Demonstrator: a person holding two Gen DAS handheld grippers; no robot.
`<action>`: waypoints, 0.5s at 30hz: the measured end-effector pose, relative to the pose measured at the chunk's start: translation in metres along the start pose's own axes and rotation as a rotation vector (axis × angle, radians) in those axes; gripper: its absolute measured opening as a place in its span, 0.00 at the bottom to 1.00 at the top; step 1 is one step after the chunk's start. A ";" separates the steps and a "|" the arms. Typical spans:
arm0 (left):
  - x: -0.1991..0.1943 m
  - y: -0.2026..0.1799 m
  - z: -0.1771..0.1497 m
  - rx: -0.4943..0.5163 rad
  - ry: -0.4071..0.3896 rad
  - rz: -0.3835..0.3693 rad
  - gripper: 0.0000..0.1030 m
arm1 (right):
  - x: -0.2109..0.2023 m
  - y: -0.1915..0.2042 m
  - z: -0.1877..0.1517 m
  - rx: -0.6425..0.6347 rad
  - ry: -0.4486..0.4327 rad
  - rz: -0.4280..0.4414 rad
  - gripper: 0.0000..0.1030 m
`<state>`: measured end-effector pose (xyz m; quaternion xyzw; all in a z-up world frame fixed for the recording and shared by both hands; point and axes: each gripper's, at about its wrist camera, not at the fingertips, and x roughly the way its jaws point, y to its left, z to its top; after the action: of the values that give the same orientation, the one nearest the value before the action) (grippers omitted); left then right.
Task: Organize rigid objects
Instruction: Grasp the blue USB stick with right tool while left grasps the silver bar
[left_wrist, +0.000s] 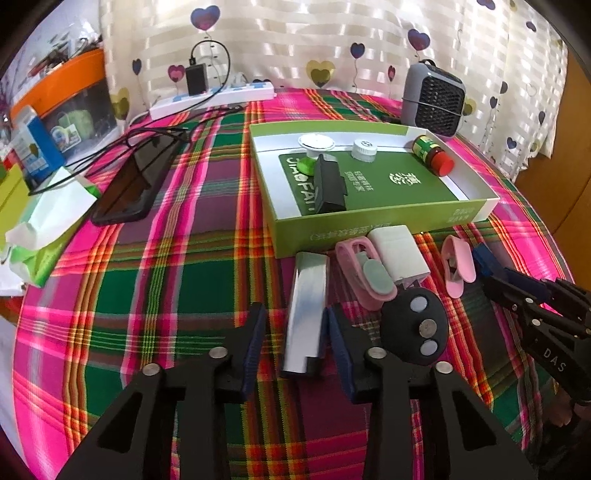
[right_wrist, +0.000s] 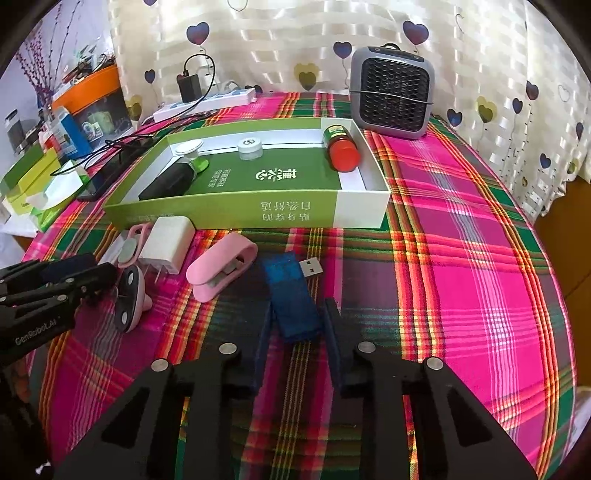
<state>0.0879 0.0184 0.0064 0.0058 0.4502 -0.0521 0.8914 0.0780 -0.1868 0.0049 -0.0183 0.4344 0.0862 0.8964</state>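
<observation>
A green-and-white box (left_wrist: 369, 225) (right_wrist: 362, 210) holds a red-capped bottle (left_wrist: 432, 155) (right_wrist: 341, 149), a white jar (left_wrist: 364, 149), a black case (left_wrist: 328, 184) and a white disc on a green base (left_wrist: 314, 146). In front lie a silver bar (left_wrist: 308, 314), two pink clips (left_wrist: 365, 273) (right_wrist: 221, 271), a white charger (left_wrist: 399, 254) (right_wrist: 166, 243), a black key fob (left_wrist: 415, 325) (right_wrist: 127, 299) and a blue USB stick (right_wrist: 291, 295). My left gripper (left_wrist: 295, 347) is open around the silver bar's near end. My right gripper (right_wrist: 295, 343) is open around the USB stick.
A grey fan heater (right_wrist: 391, 96) stands behind the box. A phone (left_wrist: 129, 188), cables, a power strip (left_wrist: 214, 99) and tissue packs (left_wrist: 40, 229) lie at the left. The plaid tablecloth (right_wrist: 461, 258) stretches to the right.
</observation>
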 end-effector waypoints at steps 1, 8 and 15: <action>0.000 0.001 0.000 -0.003 -0.001 -0.001 0.29 | 0.000 0.000 0.000 0.000 0.000 0.002 0.24; -0.001 0.002 0.000 -0.008 -0.004 -0.007 0.25 | 0.000 0.000 0.000 -0.001 0.000 0.002 0.22; -0.002 0.004 -0.002 -0.015 -0.009 -0.032 0.22 | 0.000 0.000 0.000 -0.001 0.000 0.001 0.22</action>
<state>0.0855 0.0222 0.0070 -0.0083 0.4466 -0.0631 0.8925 0.0780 -0.1864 0.0053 -0.0184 0.4343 0.0870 0.8964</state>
